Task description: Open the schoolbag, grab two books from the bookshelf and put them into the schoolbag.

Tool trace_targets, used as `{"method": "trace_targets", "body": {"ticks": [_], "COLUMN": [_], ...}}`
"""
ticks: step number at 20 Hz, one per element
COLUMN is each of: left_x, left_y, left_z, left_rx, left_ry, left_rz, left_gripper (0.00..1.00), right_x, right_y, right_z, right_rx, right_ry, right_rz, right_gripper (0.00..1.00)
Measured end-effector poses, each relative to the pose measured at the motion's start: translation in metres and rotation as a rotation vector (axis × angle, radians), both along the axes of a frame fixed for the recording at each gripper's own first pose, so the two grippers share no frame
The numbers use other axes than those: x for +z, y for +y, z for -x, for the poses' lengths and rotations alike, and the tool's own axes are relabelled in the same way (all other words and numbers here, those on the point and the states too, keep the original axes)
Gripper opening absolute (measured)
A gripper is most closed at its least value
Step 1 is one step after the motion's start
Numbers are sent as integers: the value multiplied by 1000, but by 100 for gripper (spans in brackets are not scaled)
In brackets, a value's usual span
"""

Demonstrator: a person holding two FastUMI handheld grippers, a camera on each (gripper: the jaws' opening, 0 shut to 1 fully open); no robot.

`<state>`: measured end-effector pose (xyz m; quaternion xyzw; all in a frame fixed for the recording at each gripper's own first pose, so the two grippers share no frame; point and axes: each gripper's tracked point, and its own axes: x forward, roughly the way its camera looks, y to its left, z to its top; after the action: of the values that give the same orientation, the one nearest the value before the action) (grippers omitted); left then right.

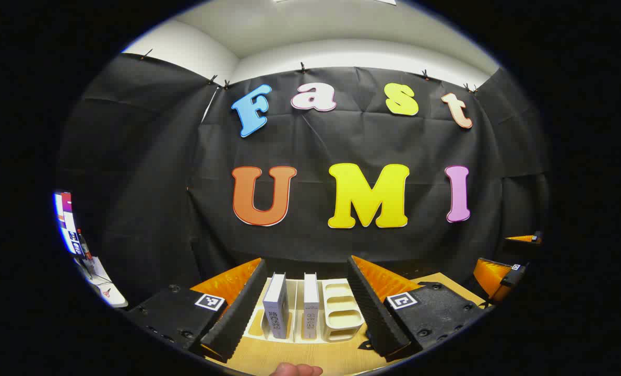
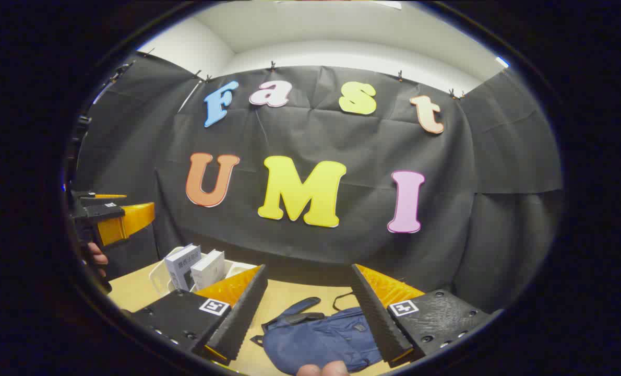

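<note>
Seemingly nothing is done: schoolbag (image 2: pixel 321 342) lies shut low-centre, both books (image 1: pixel 276 305) shelved; left gripper (image 1: pixel 302 326) and right gripper (image 2: pixel 308 334) gape wide, empty.

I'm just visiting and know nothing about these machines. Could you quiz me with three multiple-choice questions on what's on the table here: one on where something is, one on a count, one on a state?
1. Where does the schoolbag lie?
A. on the wooden table, ahead of the right gripper
B. inside the bookshelf
C. hanging on the wall

2. How many books stand in the white bookshelf?
A. none
B. two
C. five

3. How is the left gripper set?
A. shut on a book
C. shut on the schoolbag
B. open, holding nothing

Answers:
1. A: the right gripper view shows the blue bag flat on the table between its fingers.
2. B: the left gripper view shows two white books upright side by side.
3. B: its fingers stand wide apart, short of the shelf.
</note>
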<state>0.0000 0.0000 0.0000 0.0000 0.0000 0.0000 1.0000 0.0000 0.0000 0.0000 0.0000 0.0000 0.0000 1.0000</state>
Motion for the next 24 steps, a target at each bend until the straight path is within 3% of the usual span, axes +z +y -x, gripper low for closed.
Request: {"method": "trace_targets", "body": {"ticks": [8,19,24], "left_x": [8,7,4], "left_y": [-19,-25,-22], "left_z": [0,-1,0], "left_rx": [-65,-91,-96], "left_ry": [-26,-26,-21], "left_rz": [-34,-31,-27], "left_gripper": [97,96,96], "right_x": [3,-11,-57], "right_y": [4,6,20], "right_z": [-1,-4,-10], "right_rx": [0,2,44], "right_ry": [1,61,207], "right_rz": [-35,-19,13], "right_gripper": [95,95,95]}}
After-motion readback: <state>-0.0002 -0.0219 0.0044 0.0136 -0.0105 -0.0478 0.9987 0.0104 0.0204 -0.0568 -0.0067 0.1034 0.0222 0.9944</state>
